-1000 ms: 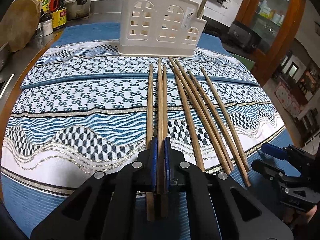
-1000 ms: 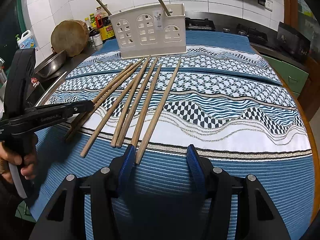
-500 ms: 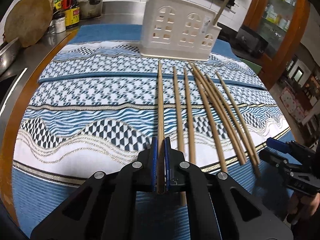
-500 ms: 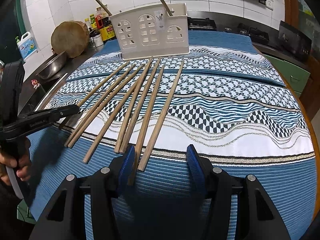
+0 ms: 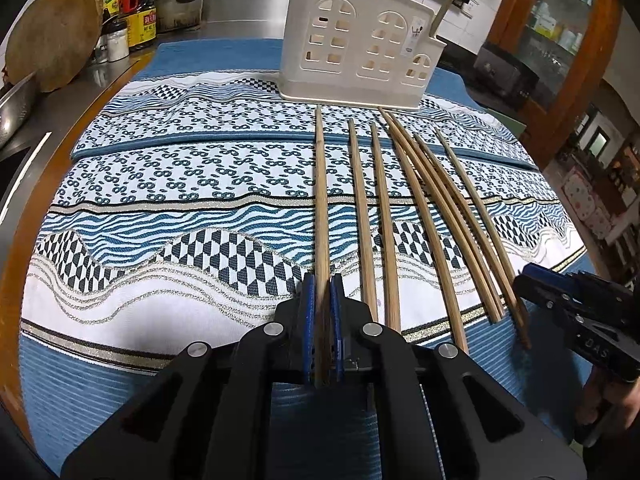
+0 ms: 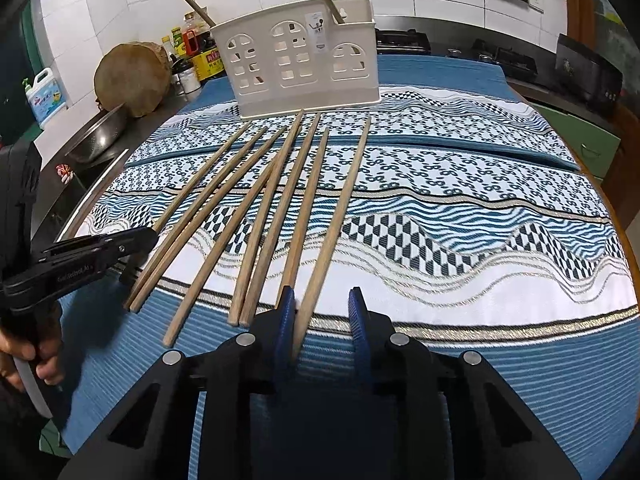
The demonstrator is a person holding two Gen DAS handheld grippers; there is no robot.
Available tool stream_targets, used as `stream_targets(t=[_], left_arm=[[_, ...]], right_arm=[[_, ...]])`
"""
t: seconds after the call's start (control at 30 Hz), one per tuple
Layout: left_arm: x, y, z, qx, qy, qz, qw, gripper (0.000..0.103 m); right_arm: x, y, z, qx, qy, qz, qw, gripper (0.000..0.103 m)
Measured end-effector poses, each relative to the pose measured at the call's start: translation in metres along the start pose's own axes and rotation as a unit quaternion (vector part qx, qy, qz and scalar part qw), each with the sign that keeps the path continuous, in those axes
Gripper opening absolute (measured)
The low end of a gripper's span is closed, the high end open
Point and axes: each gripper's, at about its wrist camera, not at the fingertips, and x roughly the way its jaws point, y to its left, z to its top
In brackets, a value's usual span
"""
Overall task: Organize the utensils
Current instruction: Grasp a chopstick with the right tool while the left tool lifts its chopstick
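Left gripper (image 5: 321, 312) blue pads pinching one long wooden chopstick (image 5: 321, 208), right gripper (image 6: 320, 320) spread over the nearest stick end, loose wooden chopsticks (image 6: 256, 216) fanned on blue patterned cloth (image 6: 480, 240), white plastic utensil caddy (image 6: 300, 64) beyond, two sticks standing inside.

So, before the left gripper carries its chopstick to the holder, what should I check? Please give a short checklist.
1. Left gripper shut on the held wooden chopstick: ok.
2. Held chopstick apart from the neighbouring chopstick: ok.
3. White plastic holder with window cut-outs upright on the blue patterned cloth: ok.
4. Free room inside the holder: cannot tell.
5. Right gripper out of the left one's path: ok, it is open at the rightmost chopstick.
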Motion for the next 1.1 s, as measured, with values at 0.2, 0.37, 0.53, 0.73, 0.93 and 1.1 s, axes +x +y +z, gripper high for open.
stream_targets(t=[0.2, 0.37, 0.53, 0.73, 0.93, 1.1], left_arm=[[0.002, 0.000, 0.002, 0.000, 0.001, 0.000, 1.0000, 0.008], [0.006, -0.007, 0.005, 0.015, 0.003, 0.016, 0.9998, 0.009], [0.009, -0.007, 0.008, 0.014, 0.001, 0.018, 0.9997, 0.009], [0.010, -0.012, 0.010, 0.032, 0.006, 0.028, 0.9991, 0.007], [-0.003, -0.008, 0.011, 0.020, -0.007, 0.021, 0.9996, 0.006], [-0.033, -0.005, 0.019, 0.019, -0.048, 0.010, 0.9986, 0.006]], right_arm=[[0.008, 0.011, 0.005, -0.023, 0.002, -0.031, 0.999, 0.024], [0.012, 0.018, 0.005, -0.054, 0.001, -0.059, 0.997, 0.021], [0.011, 0.016, 0.005, -0.058, -0.003, -0.064, 0.996, 0.010], [-0.006, 0.007, 0.004, -0.039, -0.018, -0.047, 0.998, 0.007], [-0.047, 0.002, 0.016, -0.039, -0.062, -0.037, 0.997, 0.007], [-0.082, -0.001, 0.040, -0.039, -0.102, -0.022, 0.994, 0.007]])
